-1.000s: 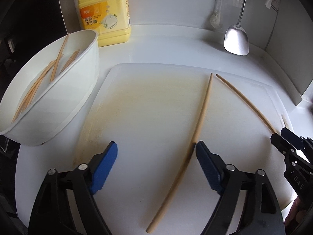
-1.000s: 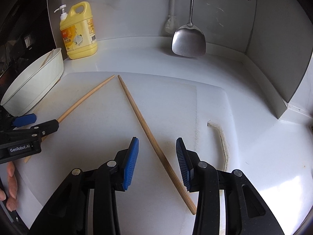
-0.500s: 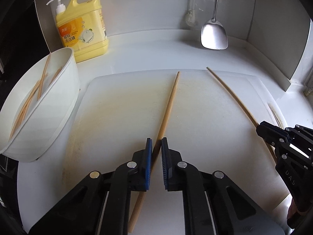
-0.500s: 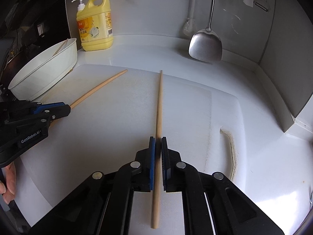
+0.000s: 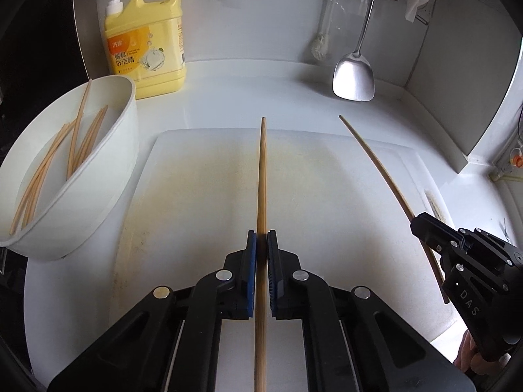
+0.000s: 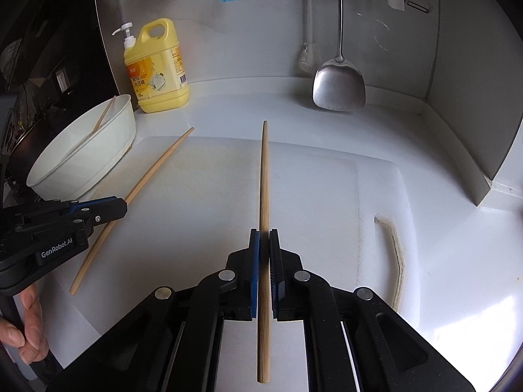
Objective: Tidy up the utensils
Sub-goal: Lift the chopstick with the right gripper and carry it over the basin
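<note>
Left wrist view: white bowl with several chopsticks inside; both grippers' fingers each pinching one chopstick.

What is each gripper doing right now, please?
Left gripper: closed on a chopstick.
Right gripper: closed on the other chopstick.

tan chopsticks — yellow detergent bottle — white bowl
</note>
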{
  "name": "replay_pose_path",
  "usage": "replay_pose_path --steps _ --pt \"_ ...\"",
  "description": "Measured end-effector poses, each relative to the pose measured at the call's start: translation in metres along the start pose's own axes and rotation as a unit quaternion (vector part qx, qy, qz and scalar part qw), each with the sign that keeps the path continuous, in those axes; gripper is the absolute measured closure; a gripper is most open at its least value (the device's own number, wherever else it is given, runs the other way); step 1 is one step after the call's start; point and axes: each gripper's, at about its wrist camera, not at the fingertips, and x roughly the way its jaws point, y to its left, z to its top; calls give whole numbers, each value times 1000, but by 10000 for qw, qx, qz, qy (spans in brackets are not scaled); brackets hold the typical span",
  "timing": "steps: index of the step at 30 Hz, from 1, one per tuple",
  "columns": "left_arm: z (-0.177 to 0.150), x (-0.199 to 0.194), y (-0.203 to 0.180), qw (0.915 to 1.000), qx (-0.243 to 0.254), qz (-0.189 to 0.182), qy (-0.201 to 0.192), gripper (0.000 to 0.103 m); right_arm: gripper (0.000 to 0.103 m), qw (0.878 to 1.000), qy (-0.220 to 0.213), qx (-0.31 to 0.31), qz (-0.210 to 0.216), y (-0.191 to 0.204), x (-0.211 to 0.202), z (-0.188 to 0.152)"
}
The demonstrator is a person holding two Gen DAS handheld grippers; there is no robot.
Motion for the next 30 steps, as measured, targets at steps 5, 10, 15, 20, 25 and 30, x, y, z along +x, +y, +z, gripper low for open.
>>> replay_pose_path --steps 5,10,15,20,25,30 --pt "11 -29 14 9998 -152 96 -107 96 97 9998 -118 -32 169 21 -18 22" --pt "30 -63 47 9987 -315 293 -289 96 97 9989 -261 -137 370 55 -30 54" --pt "46 -90 97 9966 -441 498 -495 96 97 9973 -383 -221 582 105 -31 88" --pt "60 -104 153 9951 -528 611 -577 96 97 9962 -399 -242 731 160 -19 114" --pt "69 -103 204 9933 -736 705 -548 96 97 9948 -379 -340 877 214 0 134" --pt "65 -91 245 9913 -899 840 -463 96 97 9947 -223 -265 972 254 31 144"
